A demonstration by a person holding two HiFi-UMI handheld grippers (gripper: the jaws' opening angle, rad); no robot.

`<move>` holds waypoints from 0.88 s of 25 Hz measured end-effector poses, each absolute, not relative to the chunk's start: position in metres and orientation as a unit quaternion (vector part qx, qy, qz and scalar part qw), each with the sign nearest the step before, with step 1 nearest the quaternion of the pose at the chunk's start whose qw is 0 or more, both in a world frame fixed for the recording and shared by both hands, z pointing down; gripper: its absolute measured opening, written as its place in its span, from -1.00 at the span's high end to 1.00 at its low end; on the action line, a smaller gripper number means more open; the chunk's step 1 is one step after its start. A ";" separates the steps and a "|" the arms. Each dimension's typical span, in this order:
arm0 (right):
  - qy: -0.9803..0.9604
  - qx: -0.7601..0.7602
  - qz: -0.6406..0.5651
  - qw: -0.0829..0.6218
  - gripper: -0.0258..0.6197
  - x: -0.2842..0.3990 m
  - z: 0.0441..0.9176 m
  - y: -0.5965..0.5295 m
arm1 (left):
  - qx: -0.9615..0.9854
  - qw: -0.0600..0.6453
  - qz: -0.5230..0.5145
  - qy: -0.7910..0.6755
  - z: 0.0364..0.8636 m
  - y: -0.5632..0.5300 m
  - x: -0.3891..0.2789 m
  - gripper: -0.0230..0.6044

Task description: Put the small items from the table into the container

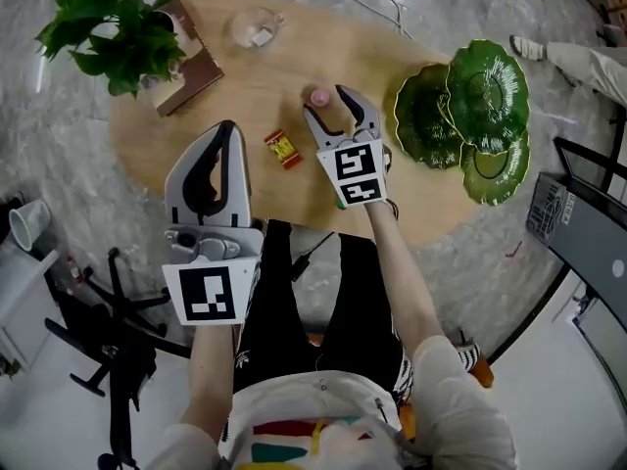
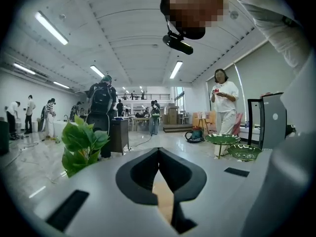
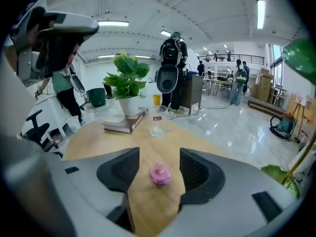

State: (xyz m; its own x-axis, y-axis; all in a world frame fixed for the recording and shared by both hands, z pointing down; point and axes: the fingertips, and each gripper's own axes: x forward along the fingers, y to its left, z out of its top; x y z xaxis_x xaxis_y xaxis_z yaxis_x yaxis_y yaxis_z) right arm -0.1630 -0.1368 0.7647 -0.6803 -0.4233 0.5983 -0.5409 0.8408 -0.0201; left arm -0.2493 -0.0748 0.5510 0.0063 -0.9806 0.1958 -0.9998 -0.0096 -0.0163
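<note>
A small pink item (image 1: 317, 97) stands on the oval wooden table (image 1: 245, 86). My right gripper (image 1: 328, 103) is open just above it. In the right gripper view the pink item (image 3: 160, 174) sits on the table between the spread fingers of the right gripper (image 3: 159, 154), and neither pad touches it. A red and yellow packet (image 1: 283, 149) lies to its left. A clear glass container (image 1: 253, 27) stands at the far side, also in the right gripper view (image 3: 158, 120). My left gripper (image 1: 230, 125) hovers at the near table edge, shut and empty (image 2: 159, 150).
A potted plant (image 1: 103, 23) and a book (image 1: 186, 62) stand at the far left of the table. Green leaf-shaped dishes (image 1: 470, 116) stand on a stand at the right end. A black chair base (image 1: 108, 341) stands on the floor at the left. People stand in the room behind.
</note>
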 end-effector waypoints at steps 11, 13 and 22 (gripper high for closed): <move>-0.916 0.272 0.091 0.281 0.71 -0.167 0.660 -0.144 | 0.706 0.058 0.048 -0.705 0.506 -0.079 -0.252 0.90; -0.923 0.284 0.079 0.247 0.71 -0.160 0.591 -0.135 | 0.708 0.049 0.031 -0.704 0.472 -0.082 -0.245 0.90; -0.918 0.384 0.023 0.091 0.70 -0.086 0.340 -0.097 | 0.761 -0.007 -0.038 -0.648 0.339 -0.095 -0.185 0.90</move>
State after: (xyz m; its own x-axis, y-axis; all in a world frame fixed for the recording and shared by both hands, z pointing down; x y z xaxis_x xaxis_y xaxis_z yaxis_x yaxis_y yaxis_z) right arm -0.0860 -0.0970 0.3403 -0.6878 -0.7018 0.1855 -0.7101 0.7035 0.0286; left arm -0.1848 -0.0951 0.3387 0.1584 -0.9851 -0.0668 -0.9861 -0.1612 0.0397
